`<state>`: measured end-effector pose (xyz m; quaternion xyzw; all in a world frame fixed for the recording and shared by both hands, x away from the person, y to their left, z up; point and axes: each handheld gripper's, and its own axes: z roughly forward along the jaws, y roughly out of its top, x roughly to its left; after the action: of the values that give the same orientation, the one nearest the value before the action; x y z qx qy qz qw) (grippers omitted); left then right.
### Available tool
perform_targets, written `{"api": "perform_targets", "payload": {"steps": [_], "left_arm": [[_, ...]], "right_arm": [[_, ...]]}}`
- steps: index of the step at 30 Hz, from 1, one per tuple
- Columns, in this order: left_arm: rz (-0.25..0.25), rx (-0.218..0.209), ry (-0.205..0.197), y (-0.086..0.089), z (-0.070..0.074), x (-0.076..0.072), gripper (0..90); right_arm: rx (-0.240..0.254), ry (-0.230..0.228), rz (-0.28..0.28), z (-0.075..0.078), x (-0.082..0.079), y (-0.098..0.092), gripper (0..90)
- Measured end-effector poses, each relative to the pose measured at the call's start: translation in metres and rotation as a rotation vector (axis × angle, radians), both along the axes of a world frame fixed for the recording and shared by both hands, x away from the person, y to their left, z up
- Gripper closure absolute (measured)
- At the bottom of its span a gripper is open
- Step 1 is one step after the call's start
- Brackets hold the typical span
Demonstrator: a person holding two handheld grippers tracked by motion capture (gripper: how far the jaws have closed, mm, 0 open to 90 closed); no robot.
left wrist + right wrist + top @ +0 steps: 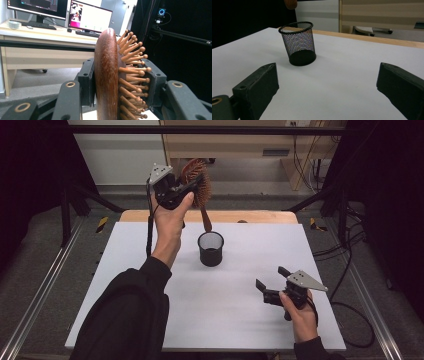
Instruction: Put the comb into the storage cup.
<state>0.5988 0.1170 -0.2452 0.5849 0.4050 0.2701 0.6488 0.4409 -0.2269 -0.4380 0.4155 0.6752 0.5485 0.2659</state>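
While the left gripper (192,182) has its jaws clamped on the head of the wooden hairbrush (197,182), one pad on the smooth back and the other on the bristle side, I'd say the trick is getting the handle lined up before lowering. The brush sits up in the air around 12 o'clock from the black mesh cup (211,248), handle hanging down with its tip just above the far rim. Bring it a touch toward 6 o'clock, then go straight down so it doesn't tip the cup. The brush looks dark reddish wood, oval head, lighter ball-tipped pegs. The right gripper (272,281) rests wide open with nothing in it at roughly 4 o'clock from the cup on the white table (240,320).
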Motion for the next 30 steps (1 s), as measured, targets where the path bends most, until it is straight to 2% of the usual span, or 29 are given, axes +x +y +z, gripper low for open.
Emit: {"api": "perform_targets", "payload": {"steps": [6, 10, 24, 30], "left_arm": [[0.001, 0.004, -0.005, -0.002, -0.010, 0.003, 52.0], [0.009, -0.006, 0.009, 0.001, -0.016, 0.007, 52.0], [0.028, 0.015, 0.020, 0.009, -0.021, 0.008, 51.9], [0.029, 0.026, 0.035, 0.008, -0.028, 0.013, 51.9]], "right_arm": [[-0.004, 0.006, 0.004, -0.001, 0.001, 0.002, 4.3], [-0.002, 0.011, 0.007, -0.003, 0.002, 0.003, 4.3], [0.003, 0.015, -0.006, -0.003, 0.003, 0.003, 4.3], [0.007, 0.015, -0.016, -0.003, 0.003, 0.001, 4.3]]}}
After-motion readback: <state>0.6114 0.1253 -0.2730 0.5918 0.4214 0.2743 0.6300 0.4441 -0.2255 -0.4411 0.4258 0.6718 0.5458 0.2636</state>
